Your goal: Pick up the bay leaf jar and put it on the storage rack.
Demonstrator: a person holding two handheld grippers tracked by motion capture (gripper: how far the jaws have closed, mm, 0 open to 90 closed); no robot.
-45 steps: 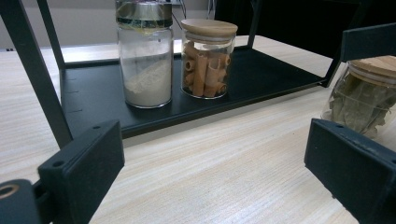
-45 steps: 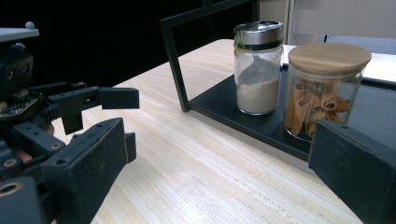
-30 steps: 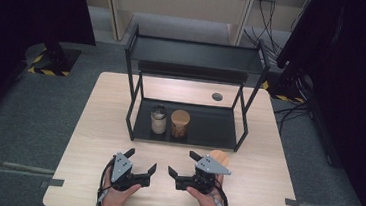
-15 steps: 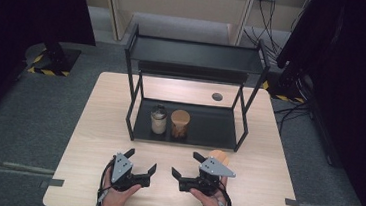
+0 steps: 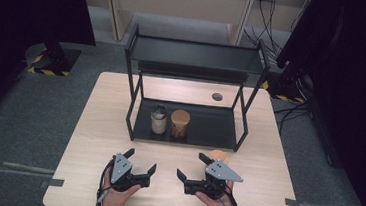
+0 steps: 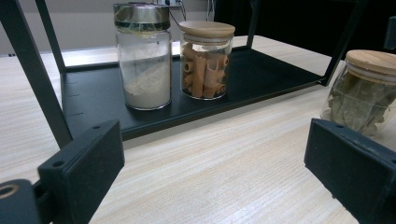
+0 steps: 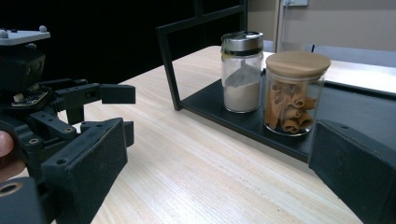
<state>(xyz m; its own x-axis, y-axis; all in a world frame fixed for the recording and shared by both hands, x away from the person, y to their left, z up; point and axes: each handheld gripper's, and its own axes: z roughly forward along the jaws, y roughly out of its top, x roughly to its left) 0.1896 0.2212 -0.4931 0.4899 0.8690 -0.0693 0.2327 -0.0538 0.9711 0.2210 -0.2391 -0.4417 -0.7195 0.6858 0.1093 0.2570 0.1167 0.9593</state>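
Note:
A black two-tier rack stands mid-table. Its lower shelf holds a metal-capped shaker of white powder and, to its right, a wooden-lidded jar of pasta. A third wooden-lidded jar, with dried leaves, sits on the table in front of the rack, just behind my right gripper. My left gripper and right gripper rest near the front edge. Both are open with nothing between the jaws.
The light wooden table has a round cable hole behind the rack. The rack's top shelf is bare. Grey carpet and dark curtains surround the table.
My right gripper has shifted slightly to the right. The left gripper and the jars have not moved.

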